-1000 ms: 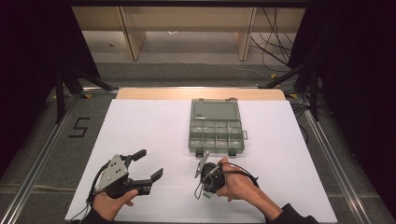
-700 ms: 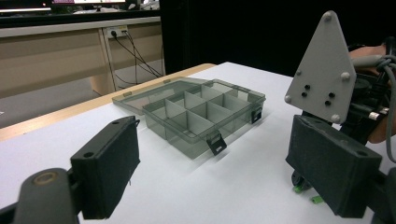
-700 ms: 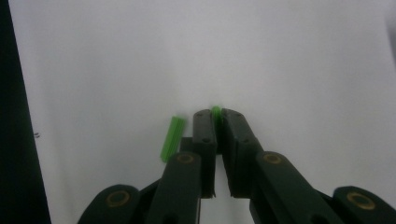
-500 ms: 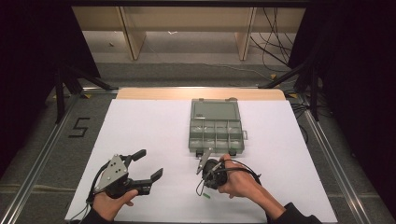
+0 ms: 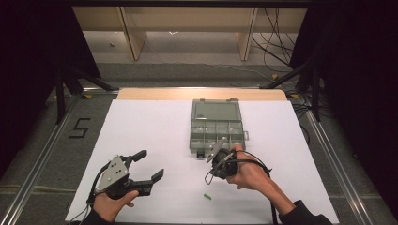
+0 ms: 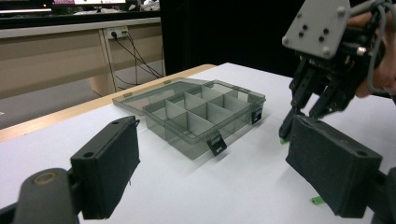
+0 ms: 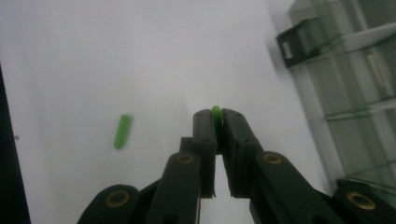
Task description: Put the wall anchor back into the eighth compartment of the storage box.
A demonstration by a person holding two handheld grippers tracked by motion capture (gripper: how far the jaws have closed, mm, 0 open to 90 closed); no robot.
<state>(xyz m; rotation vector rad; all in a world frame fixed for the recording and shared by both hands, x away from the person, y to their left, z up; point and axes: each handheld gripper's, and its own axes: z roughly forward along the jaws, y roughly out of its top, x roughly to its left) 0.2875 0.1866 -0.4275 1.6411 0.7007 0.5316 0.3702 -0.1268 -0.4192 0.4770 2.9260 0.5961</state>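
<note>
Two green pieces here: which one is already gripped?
The piece pinched between the right gripper fingers, just its tip showing. The other green piece lies loose on the white table, untouched.

Black grippers (image 5: 141, 171) with brass-ringed pivots are seen, topped by grey screwed plates (image 5: 111, 172), trailing black cables (image 5: 256, 161); dark sleeves (image 5: 305, 216) are worn.

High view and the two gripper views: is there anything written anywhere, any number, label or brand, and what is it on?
"5": a black numeral marked on the grey floor left of the white table.
The compartment box, the left gripper and the right gripper bear no lettering that can be read.
</note>
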